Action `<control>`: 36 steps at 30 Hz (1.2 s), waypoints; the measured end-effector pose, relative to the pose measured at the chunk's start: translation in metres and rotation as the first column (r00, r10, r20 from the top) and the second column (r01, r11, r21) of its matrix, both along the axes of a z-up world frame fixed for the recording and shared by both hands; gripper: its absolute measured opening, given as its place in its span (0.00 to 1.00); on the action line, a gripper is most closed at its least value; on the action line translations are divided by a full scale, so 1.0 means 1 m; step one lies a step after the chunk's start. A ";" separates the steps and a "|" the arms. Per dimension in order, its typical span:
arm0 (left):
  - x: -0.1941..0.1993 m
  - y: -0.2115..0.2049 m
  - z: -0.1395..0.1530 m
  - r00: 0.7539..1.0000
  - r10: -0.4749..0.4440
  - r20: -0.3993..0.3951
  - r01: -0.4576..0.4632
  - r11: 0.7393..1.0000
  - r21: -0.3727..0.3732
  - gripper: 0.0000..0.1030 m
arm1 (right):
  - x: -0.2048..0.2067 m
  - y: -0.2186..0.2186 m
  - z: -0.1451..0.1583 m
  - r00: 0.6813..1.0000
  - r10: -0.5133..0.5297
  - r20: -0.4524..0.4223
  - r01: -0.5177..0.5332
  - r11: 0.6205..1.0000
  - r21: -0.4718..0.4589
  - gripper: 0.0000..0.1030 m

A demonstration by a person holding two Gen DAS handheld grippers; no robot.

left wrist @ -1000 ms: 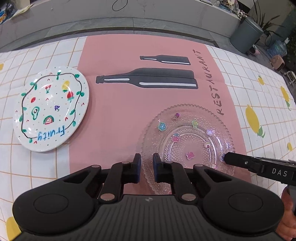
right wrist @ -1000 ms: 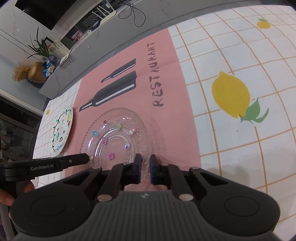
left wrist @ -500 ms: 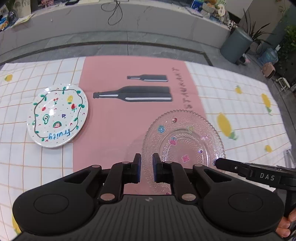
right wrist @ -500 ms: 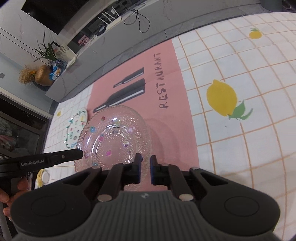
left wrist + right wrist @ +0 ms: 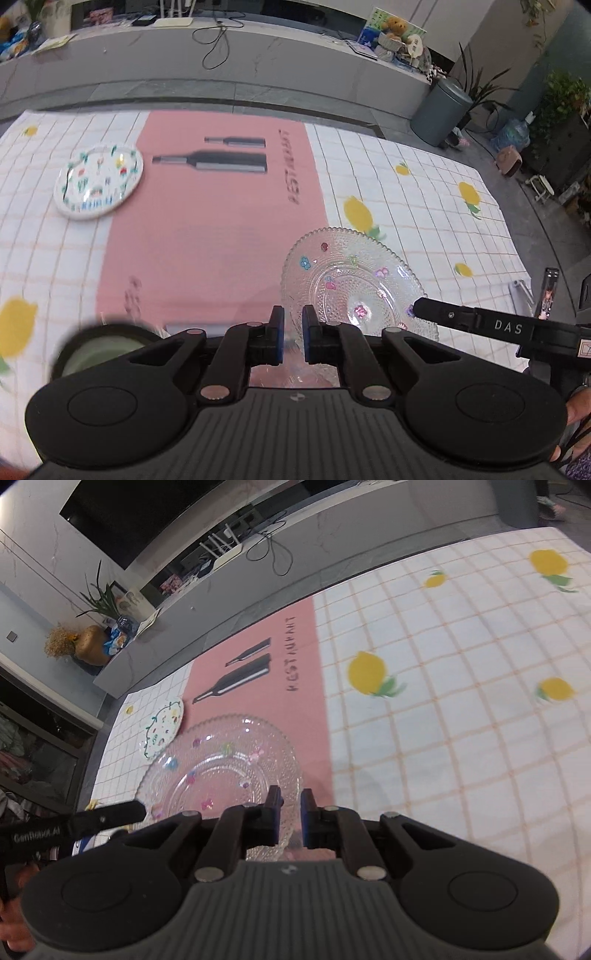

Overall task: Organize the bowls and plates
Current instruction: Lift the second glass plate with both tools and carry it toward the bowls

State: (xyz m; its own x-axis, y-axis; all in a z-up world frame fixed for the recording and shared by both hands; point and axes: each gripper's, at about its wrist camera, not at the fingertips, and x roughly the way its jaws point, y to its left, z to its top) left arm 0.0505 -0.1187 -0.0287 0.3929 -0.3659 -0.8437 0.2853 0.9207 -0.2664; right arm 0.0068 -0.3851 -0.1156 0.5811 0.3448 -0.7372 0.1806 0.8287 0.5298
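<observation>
A clear glass plate (image 5: pixel 351 280) with small coloured flowers is held up in the air above the table. My left gripper (image 5: pixel 293 332) is shut on its near left rim, and my right gripper (image 5: pixel 289 814) is shut on its near right rim (image 5: pixel 229 760). A white plate (image 5: pixel 99 180) painted with fruit lies flat on the checked cloth at the far left; it also shows in the right wrist view (image 5: pixel 162 727). A pale green bowl (image 5: pixel 99 349) sits blurred at the lower left, partly hidden by my left gripper.
A pink mat (image 5: pixel 218 221) with bottle prints and the word RESTAURANT covers the middle of the lemon-print tablecloth (image 5: pixel 461 709). A grey counter (image 5: pixel 221 48) runs behind the table, with a grey bin (image 5: pixel 441 110) at the far right.
Both grippers have lifted the glass plate off the pink mat and carried it up and to the right. The table now looks farther away. The white plate has not moved.
</observation>
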 end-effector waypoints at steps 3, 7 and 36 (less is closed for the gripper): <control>-0.020 0.004 -0.012 0.999 0.042 -0.019 -0.043 0.998 -0.036 0.10 | -0.017 -0.002 -0.004 1.000 0.001 -0.012 -0.001 1.000 -0.018 0.08; -0.040 0.010 -0.034 0.994 0.087 -0.063 -0.091 0.994 -0.061 0.10 | -0.033 0.000 -0.015 0.999 0.004 -0.041 -0.006 1.000 -0.029 0.08; -0.077 0.023 -0.094 0.973 0.232 -0.013 -0.232 0.973 -0.016 0.10 | -0.036 0.045 -0.060 0.992 0.113 -0.050 -0.121 0.973 -0.198 0.08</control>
